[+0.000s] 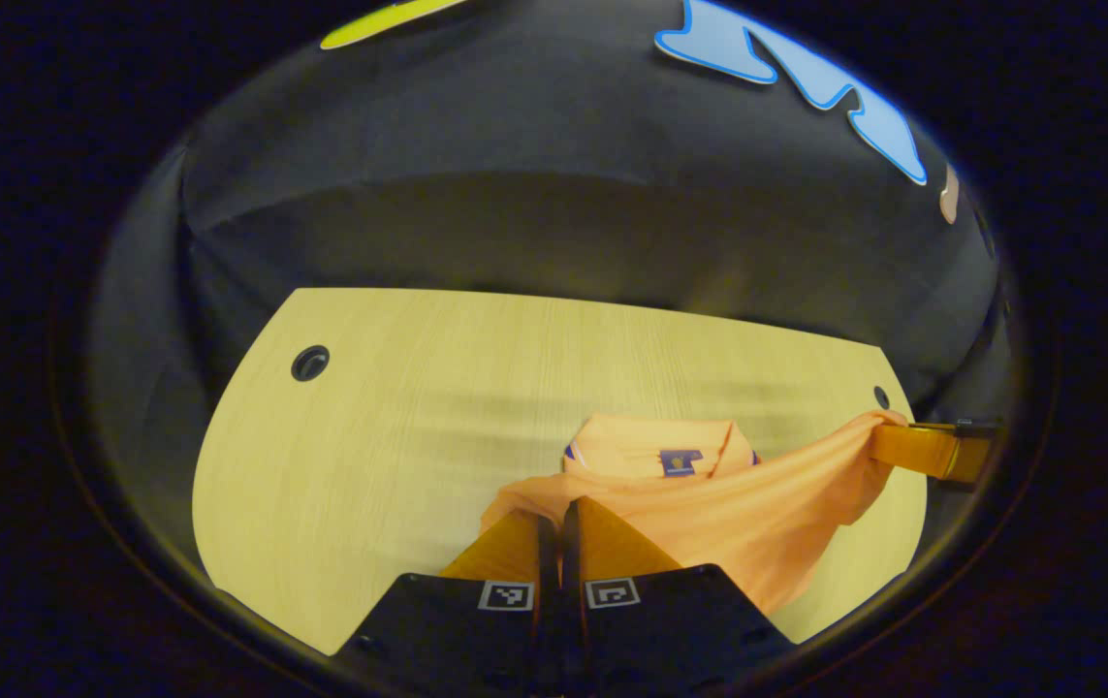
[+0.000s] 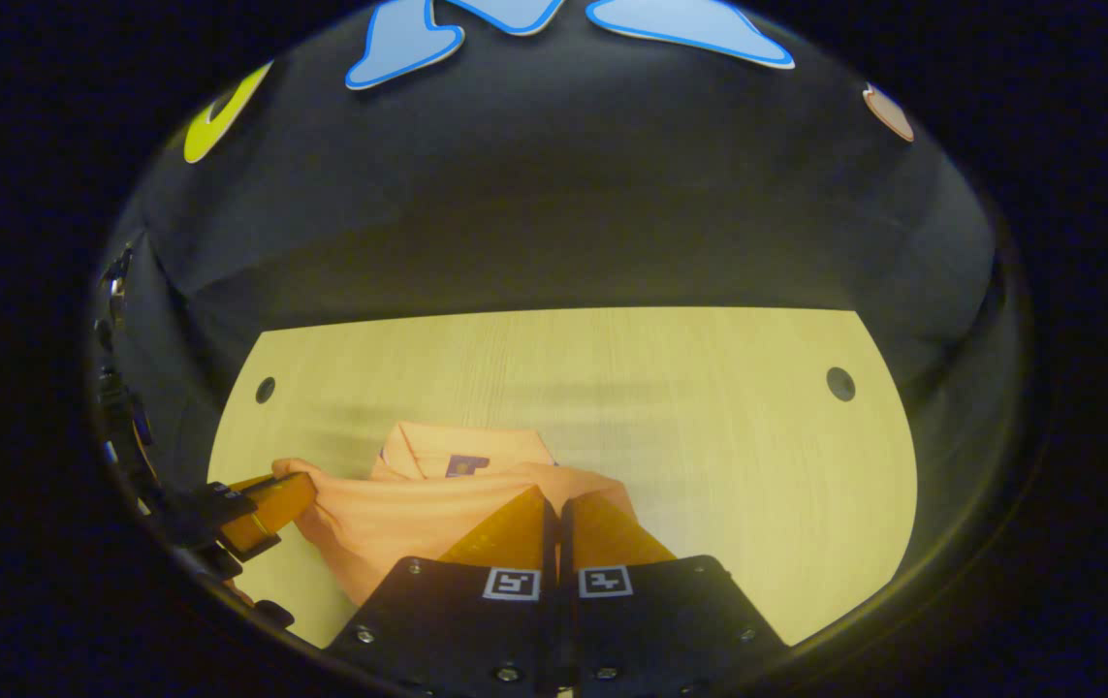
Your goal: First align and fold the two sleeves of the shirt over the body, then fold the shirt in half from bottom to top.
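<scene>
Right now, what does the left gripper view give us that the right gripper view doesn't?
Left gripper view: the left gripper up close, jaws shut on the shirt, with the right gripper farther off, pinching the lifted edge. Right gripper view: the reverse, the right gripper near, jaws shut on the cloth, the left gripper off to the side. Both share the shirt's collar, the wooden table and its two grommet holes.

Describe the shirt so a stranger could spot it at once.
Start from the pale wooden table before the black cloth wall. Near its front edge lies the orange shirt, collar away from the cameras, a dark patch at its neck, each lower corner pinched by a tool.
</scene>
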`<action>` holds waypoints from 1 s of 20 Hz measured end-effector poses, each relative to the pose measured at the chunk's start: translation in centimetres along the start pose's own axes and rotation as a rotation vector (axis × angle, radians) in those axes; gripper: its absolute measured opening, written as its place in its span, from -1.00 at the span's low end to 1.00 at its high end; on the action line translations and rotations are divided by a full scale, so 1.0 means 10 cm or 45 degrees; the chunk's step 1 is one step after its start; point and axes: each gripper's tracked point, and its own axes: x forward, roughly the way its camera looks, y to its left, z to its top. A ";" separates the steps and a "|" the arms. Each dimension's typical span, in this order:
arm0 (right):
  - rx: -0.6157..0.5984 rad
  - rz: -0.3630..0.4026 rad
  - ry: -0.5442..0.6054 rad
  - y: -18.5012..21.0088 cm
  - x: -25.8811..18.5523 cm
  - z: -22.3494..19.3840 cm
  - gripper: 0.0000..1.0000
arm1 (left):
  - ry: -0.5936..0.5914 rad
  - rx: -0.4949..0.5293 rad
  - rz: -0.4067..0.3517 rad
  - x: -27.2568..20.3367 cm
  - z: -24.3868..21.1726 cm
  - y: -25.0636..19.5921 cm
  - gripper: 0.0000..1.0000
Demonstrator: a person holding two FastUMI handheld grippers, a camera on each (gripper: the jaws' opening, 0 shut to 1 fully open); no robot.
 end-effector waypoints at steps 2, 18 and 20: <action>-0.012 -0.013 -0.034 -0.01 0.20 0.06 -0.99 | -0.057 0.017 -0.007 0.18 0.08 0.02 -0.90; 0.026 -0.091 -0.181 -0.23 1.23 0.32 -0.99 | -0.264 0.204 0.028 1.07 0.36 -0.06 -0.89; 0.021 -0.095 -0.177 -0.22 1.25 0.30 -0.99 | -0.268 0.212 0.027 1.08 0.34 -0.08 -0.82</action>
